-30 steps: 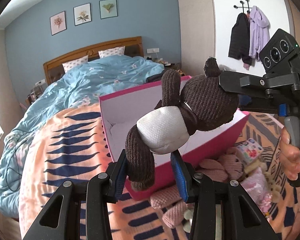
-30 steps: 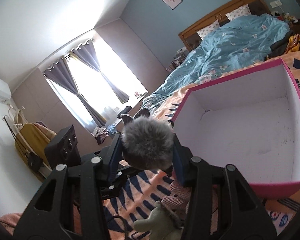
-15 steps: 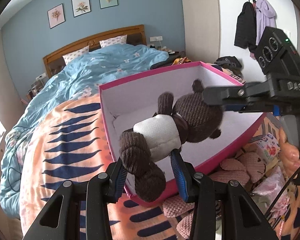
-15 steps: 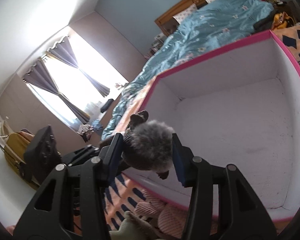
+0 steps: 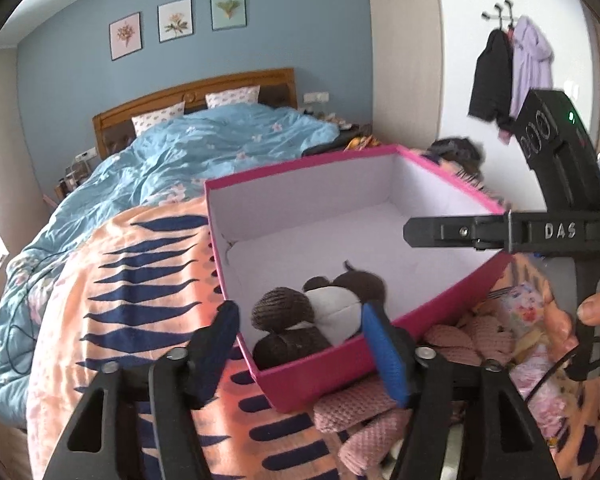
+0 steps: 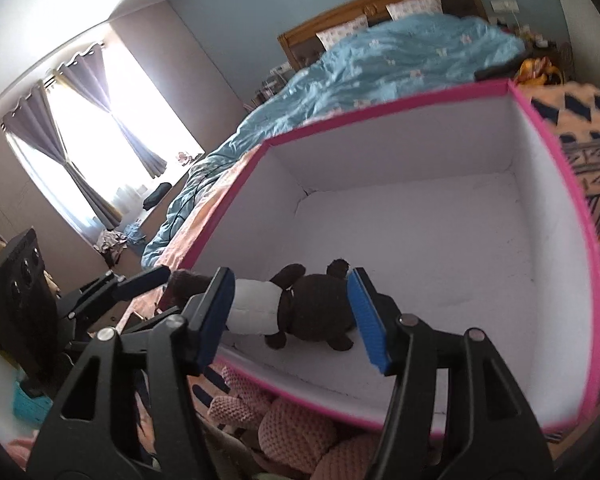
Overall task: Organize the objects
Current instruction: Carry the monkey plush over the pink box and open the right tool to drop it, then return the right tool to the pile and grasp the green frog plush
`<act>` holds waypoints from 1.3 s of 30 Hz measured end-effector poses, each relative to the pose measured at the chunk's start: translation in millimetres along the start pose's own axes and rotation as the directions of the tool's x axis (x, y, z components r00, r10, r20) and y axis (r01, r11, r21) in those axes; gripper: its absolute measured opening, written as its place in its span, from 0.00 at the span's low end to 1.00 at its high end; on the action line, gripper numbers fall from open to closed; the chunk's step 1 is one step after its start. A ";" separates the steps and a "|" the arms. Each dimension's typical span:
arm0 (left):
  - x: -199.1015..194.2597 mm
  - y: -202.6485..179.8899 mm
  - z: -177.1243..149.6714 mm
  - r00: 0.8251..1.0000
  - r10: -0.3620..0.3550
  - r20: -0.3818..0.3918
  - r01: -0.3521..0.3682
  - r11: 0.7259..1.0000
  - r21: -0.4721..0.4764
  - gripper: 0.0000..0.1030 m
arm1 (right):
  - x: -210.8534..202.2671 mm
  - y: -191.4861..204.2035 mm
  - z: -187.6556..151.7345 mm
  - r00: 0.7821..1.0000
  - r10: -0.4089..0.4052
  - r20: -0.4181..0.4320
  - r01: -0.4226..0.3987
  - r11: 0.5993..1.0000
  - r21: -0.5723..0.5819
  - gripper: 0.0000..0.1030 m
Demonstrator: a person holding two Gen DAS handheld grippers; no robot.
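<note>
A brown corduroy teddy bear (image 5: pixel 332 308) in a white shirt lies on its side in the near corner of the pink box (image 5: pixel 300 168), on the white floor. My left gripper (image 5: pixel 304 340) hangs just above the box's near rim; its jaws are opening and the pads are off the bear. In the right wrist view the bear (image 6: pixel 312 308) shows between the blue pads of my right gripper (image 6: pixel 292 316), whose jaws are also opening, clear of the toy. The left gripper (image 6: pixel 140 280) reaches in from the left over the box rim (image 6: pixel 380 108).
The box sits on an orange blanket with dark blue marks (image 5: pixel 140 300), beside a blue duvet (image 5: pixel 220 140). Pink knitted toys (image 5: pixel 360 404) lie against the box's near wall, also under the right gripper (image 6: pixel 292 428). A person's hand (image 5: pixel 596 308) grips the right handle.
Both grippers carried the bear down into the box and then spread their jaws. The bear dropped out of both grips and now lies on the box floor.
</note>
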State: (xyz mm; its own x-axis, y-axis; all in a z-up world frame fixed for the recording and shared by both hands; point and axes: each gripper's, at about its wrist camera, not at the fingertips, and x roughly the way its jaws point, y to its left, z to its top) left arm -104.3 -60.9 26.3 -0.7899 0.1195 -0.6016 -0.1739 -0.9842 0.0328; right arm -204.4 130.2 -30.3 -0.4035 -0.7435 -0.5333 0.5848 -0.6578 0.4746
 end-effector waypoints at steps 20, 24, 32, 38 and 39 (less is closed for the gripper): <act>-37.1 -38.9 -52.1 0.986 -0.165 0.021 0.165 0.986 -0.007 0.75 | -65.2 34.0 -87.1 1.000 -0.015 0.007 0.016 0.983 -0.181 0.68; -27.3 -46.6 -62.2 0.983 -0.182 -0.014 0.182 0.983 -0.009 0.75 | -61.7 32.1 -109.1 0.998 -0.017 -0.055 0.007 0.986 -0.167 0.68; -4.4 -53.8 -74.3 0.974 -0.210 -0.087 0.208 0.978 -0.030 0.74 | -43.5 37.0 -135.9 0.990 0.017 -0.137 -0.037 0.988 -0.151 0.68; -11.8 -54.6 -81.9 0.965 -0.244 -0.096 0.243 0.970 -0.024 0.71 | -38.0 36.4 -142.0 0.986 0.001 -0.169 -0.028 0.986 -0.162 0.66; -13.4 -55.3 -84.2 0.963 -0.250 -0.100 0.249 0.968 -0.021 0.71 | -37.2 35.8 -143.0 0.985 -0.007 -0.174 -0.022 0.986 -0.164 0.66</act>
State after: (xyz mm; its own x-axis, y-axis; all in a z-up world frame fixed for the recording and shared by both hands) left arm -34.6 -19.0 -34.7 -0.6584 0.3482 -0.6673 -0.3529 -0.9259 -0.1350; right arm -67.8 151.5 -93.6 -0.2791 -0.7068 -0.6500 0.7013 -0.6125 0.3649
